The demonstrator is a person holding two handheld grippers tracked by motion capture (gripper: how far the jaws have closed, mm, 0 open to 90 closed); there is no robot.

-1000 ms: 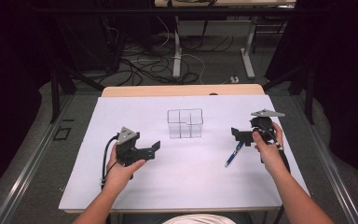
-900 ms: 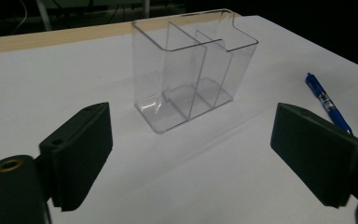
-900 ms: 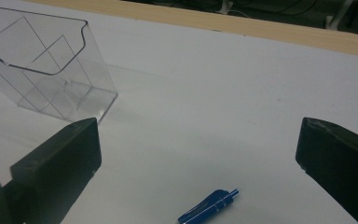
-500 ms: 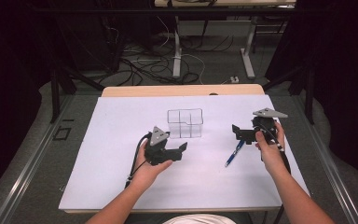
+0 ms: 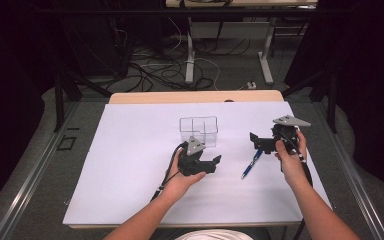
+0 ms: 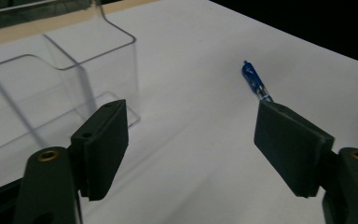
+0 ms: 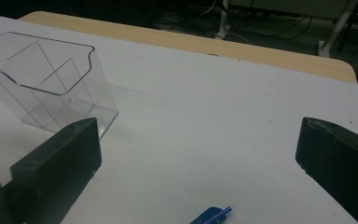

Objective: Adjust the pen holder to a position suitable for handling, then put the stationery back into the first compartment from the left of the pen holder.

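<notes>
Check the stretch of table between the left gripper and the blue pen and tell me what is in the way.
Nothing visible is. The left gripper, jaws open, faces the pen across bare white table. The clear box stands off to the side.

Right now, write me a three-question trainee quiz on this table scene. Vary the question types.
1. True or false: the blue pen stands inside the clear plastic holder.
2. Which best describes both claws?
A. both open and empty
B. both shut on the pen
C. left one shut on the holder
3. Fill in: in the high view, the pen lies on the white table cover between the left claw and the ______ claw.

Key:
1. False; it lies flat on the cover, outside the holder.
2. A
3. right
</notes>
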